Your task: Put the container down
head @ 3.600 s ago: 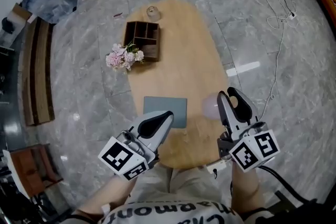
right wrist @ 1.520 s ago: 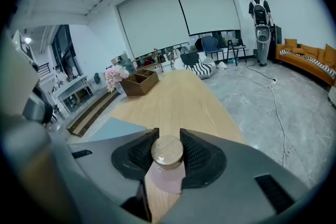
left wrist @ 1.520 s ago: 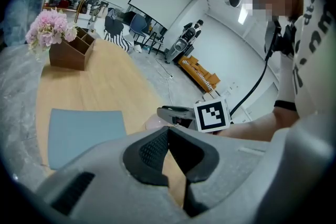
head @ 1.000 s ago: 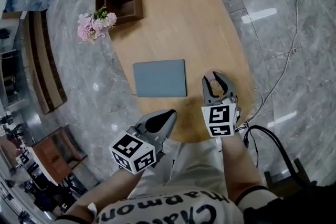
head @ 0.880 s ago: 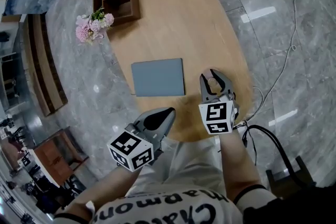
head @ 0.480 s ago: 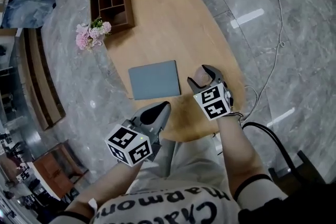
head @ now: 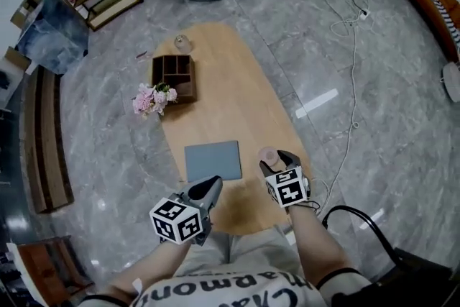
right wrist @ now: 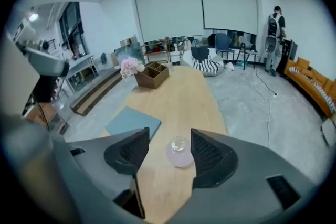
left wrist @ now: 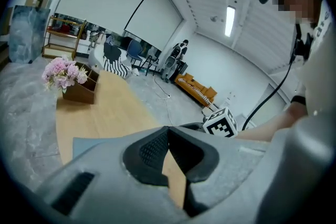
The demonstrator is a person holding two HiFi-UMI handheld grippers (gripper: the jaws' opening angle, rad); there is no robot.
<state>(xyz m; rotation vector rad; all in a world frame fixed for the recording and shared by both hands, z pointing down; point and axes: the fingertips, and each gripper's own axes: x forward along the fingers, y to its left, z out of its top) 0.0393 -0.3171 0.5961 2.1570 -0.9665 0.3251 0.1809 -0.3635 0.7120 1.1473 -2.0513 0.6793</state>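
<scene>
Container (right wrist: 179,151) stands on table (right wrist: 181,94), clear of right gripper's (right wrist: 169,140) just-opened jaws; left gripper's (left wrist: 168,131) jaws together.

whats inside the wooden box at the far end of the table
Pink flowers sit at one corner of the wooden box, spilling over its edge. The other compartments look empty from the head view. What holds the stems is covered by the blooms.

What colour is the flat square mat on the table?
The mat is plain grey-blue, with no pattern. The head view shows it best.
</scene>
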